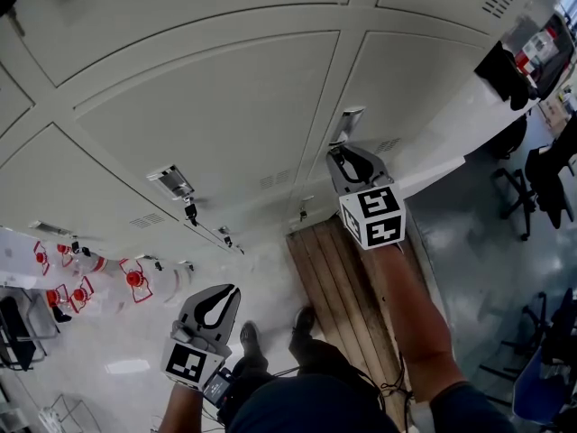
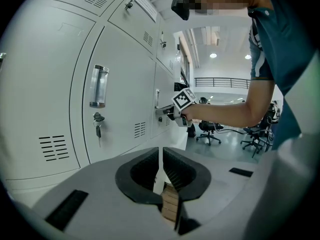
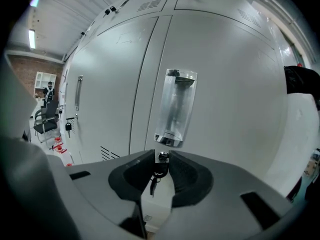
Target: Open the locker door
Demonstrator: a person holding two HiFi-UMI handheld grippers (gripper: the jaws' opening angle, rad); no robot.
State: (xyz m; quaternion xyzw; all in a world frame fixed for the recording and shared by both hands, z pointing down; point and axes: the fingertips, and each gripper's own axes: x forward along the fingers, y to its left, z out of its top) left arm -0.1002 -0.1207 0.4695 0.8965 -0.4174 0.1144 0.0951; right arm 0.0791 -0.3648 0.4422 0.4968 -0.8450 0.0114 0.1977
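Your right tool sits just under the chrome handle of the locker door, at the centre of the right gripper view. Its jaws are drawn in narrowly on the key in the lock, which appears pinched between them. A second key dangles below.

I judge the lock to be the step in hand. Keep the tool square to the door and turn the key about its own axis without prying. Then shift up to the handle to pull.

Your left tool hangs low with jaws together, holding nothing.

Mind your stance, since the door will likely swing toward you over the wooden slatted platform you stand on. The office chairs at the right edge of the head view are well apart.
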